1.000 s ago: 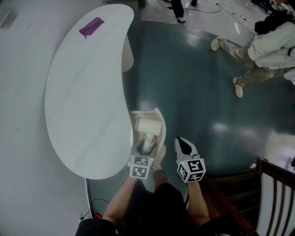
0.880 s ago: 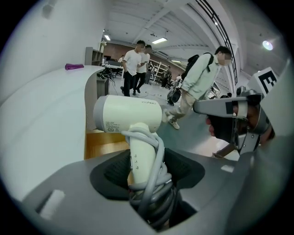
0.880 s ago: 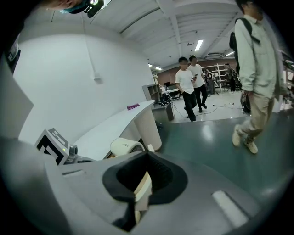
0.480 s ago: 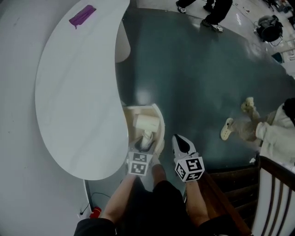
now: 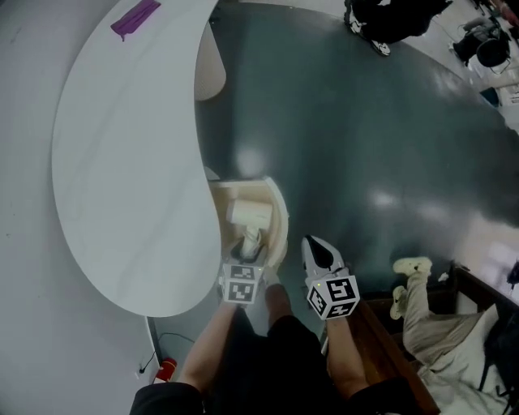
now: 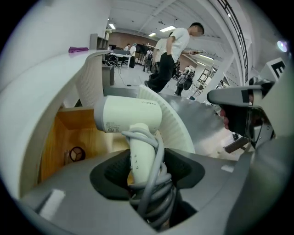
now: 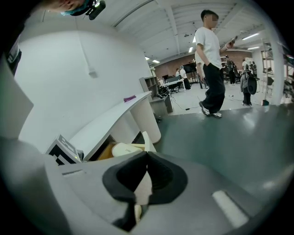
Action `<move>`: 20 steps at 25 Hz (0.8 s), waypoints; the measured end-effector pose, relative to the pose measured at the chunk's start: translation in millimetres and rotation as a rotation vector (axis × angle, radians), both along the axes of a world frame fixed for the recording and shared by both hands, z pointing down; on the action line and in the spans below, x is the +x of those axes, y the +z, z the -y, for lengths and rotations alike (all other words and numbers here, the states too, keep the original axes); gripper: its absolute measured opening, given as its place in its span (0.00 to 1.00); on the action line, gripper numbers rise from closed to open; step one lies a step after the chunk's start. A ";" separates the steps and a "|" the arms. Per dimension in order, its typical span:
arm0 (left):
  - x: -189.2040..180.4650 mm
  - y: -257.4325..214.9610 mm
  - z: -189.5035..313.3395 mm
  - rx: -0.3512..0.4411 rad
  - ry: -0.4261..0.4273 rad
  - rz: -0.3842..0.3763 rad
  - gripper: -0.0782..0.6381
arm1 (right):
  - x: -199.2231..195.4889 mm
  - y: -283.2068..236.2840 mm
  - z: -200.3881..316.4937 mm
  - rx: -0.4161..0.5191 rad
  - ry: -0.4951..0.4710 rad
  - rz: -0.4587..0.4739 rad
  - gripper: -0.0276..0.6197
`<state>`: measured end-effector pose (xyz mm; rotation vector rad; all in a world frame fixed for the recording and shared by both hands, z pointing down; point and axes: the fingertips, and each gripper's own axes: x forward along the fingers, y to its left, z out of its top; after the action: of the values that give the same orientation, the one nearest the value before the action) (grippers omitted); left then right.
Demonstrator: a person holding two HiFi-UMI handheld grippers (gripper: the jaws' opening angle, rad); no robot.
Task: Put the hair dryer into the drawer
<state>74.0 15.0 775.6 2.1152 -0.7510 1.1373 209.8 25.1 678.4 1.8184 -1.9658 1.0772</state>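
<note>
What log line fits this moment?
left gripper: shut on hair dryer handle | hair dryer: over open drawer | right gripper: shut, empty

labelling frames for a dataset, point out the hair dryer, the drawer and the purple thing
hair dryer (image 6: 124, 114), left gripper view, on its barrel
drawer (image 6: 54, 137), left gripper view, on its wooden inner wall
purple thing (image 5: 135, 18), head view, on its middle

Left hand-held gripper (image 5: 250, 253): grey shell. The left marker cube (image 5: 241, 284) at its rear is white with black square patterns. Right hand-held gripper (image 5: 316, 251): same build, pale nose with a black patch, and the right marker cube (image 5: 333, 296) behind. Up close both shells are smooth matte grey, with black moulded pads (image 7: 126, 176) set in. The person wears black clothing (image 5: 276, 365).
</note>
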 end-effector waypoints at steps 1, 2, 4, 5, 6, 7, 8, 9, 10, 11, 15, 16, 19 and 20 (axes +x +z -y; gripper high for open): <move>-0.5 4.3 -2.6 -0.010 -0.002 0.002 0.45 | 0.0 2.7 -1.1 -0.003 0.000 0.001 0.05; -0.7 8.8 -4.9 -0.019 -0.003 0.004 0.45 | 0.0 5.6 -2.0 -0.006 0.000 0.002 0.05; -1.6 17.9 -9.0 -0.043 -0.005 0.010 0.45 | -0.5 11.0 -3.9 -0.012 0.000 0.005 0.05; -2.0 21.2 -10.1 -0.052 -0.006 0.015 0.45 | -0.8 12.8 -5.0 -0.015 -0.001 0.006 0.05; -2.0 23.3 -9.5 -0.057 -0.006 0.019 0.45 | -1.0 13.9 -5.7 -0.018 -0.001 0.009 0.05; -1.3 24.3 -6.5 -0.055 -0.006 0.023 0.45 | -0.9 14.5 -5.3 -0.021 -0.002 0.011 0.05; -0.4 24.9 -2.2 -0.051 -0.006 0.026 0.45 | -0.5 15.1 -4.3 -0.024 -0.003 0.014 0.05; 0.0 26.6 1.0 -0.052 -0.006 0.030 0.45 | -0.1 16.0 -3.2 -0.028 -0.003 0.016 0.05; -0.3 29.7 2.1 -0.057 -0.007 0.036 0.45 | 0.0 17.3 -3.1 -0.031 -0.002 0.018 0.05; -1.0 33.5 2.1 -0.063 -0.007 0.042 0.45 | -0.2 19.1 -4.0 -0.034 -0.001 0.019 0.05; -3.3 43.7 3.5 -0.071 -0.011 0.060 0.45 | -1.6 24.3 -7.6 -0.035 0.004 0.022 0.05; -2.9 44.3 5.4 -0.066 -0.012 0.063 0.45 | -1.4 24.7 -7.6 -0.035 0.005 0.024 0.05; 0.2 45.4 10.0 -0.061 -0.015 0.073 0.45 | 1.4 25.6 -7.8 -0.037 0.009 0.027 0.05; 0.2 46.6 9.9 -0.069 -0.018 0.081 0.45 | 2.4 25.8 -8.0 -0.038 0.009 0.029 0.05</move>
<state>74.1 5.0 822.2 2.0121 -0.7550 1.2283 212.3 33.2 704.2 1.8040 -1.9416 1.1414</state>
